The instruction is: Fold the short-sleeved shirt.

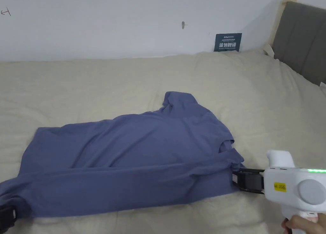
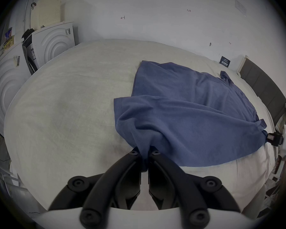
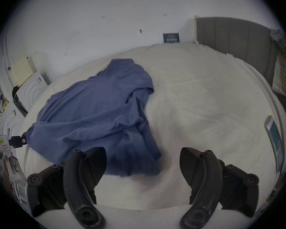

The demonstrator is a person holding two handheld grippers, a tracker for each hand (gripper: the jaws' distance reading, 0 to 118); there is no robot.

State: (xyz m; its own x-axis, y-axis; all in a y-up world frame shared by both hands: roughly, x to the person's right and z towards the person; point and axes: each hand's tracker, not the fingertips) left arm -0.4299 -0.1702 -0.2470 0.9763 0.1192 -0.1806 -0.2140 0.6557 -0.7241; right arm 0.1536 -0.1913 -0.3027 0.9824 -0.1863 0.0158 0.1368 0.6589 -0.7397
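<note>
A blue short-sleeved shirt (image 1: 133, 161) lies across the cream bed (image 1: 223, 81), its near long side folded over onto the body. One sleeve (image 1: 178, 102) points toward the wall. My left gripper (image 2: 144, 150) is shut on a bunched corner of the shirt at the bed's near left, and shows at the lower left of the head view (image 1: 8, 216). My right gripper (image 3: 142, 150) has its jaws spread wide, with the shirt's near end (image 3: 135, 163) lying blurred on the bed between and just past them. In the head view the right gripper (image 1: 238, 180) sits at the shirt's right edge.
A grey headboard (image 1: 302, 37) stands at the right end of the bed, with a dark sign (image 1: 228, 42) against the white wall. White washing machines (image 2: 54, 39) stand past the bed's left end. A flat screen device (image 3: 274, 138) lies near the bed's right edge.
</note>
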